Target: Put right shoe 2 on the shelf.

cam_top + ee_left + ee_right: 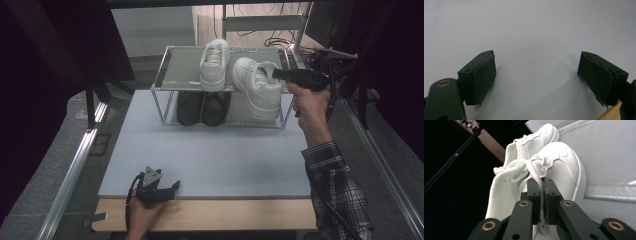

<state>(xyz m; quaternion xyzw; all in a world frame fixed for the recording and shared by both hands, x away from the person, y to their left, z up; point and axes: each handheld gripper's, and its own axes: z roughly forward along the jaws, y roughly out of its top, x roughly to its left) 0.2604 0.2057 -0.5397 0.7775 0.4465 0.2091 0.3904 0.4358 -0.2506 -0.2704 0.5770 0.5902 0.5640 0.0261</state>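
Two white sneakers are on the top shelf of a wire shoe rack (pixel 169 50). The left sneaker (pixel 214 64) stands flat on the shelf. The right sneaker (pixel 256 89) is tilted over the shelf's front edge, and my right gripper (pixel 276 74) is shut on its tongue. In the right gripper view the jaws (pixel 542 181) pinch the tongue and laces of this sneaker (pixel 564 167), with the other sneaker (pixel 534 141) behind it. My left gripper (pixel 171 188) rests at the mat's near edge, open, with bare mat between its pads (pixel 536 72).
A pair of dark shoes (pixel 202 107) sits on the rack's lower shelf. The rack stands at the far end of a grey mat (pixel 210 155) on a wooden table (pixel 215 214). Cables and a stand (pixel 300 35) crowd the far right. Metal rails (pixel 75 165) run along both sides.
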